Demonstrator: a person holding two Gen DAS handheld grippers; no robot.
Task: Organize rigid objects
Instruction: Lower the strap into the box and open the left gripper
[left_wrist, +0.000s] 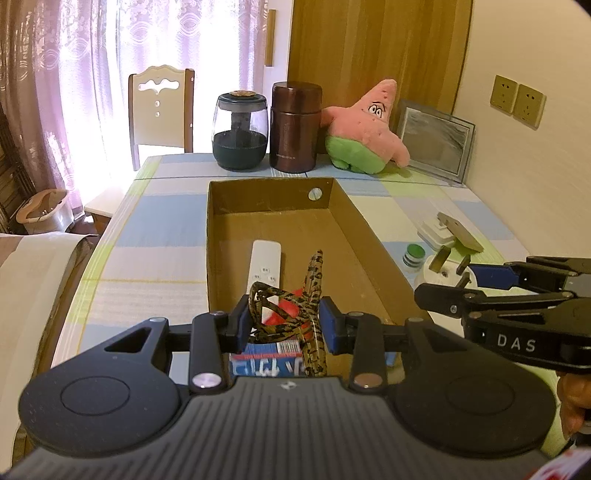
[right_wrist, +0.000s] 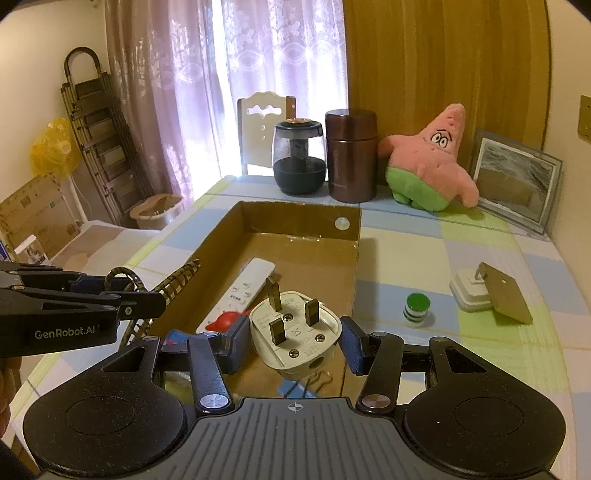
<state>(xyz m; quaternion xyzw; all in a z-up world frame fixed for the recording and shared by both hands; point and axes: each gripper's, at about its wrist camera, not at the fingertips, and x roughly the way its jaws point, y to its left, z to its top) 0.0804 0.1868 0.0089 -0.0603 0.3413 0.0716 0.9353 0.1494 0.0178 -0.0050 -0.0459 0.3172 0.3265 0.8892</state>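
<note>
Progress: remote (left_wrist: 265, 263) already in cardboard box (left_wrist: 369, 254); green cap (right_wrist: 418, 307) and white adapter (right_wrist: 471, 293) left on table | left gripper (left_wrist: 283, 324) clenched on tortoiseshell glasses (left_wrist: 291, 306), over box | right gripper (right_wrist: 293, 341) grasping white plug (right_wrist: 295, 332), angled down at box edge

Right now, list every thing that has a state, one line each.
left gripper: shut on the leopard-print glasses, over the box.
right gripper: shut on the white plug, prongs up.
cardboard box: open-topped, partly filled.
white remote: lying flat in the box.
green-capped bottle: upright on the table, outside the box.
brown flask: upright, lid on.
</note>
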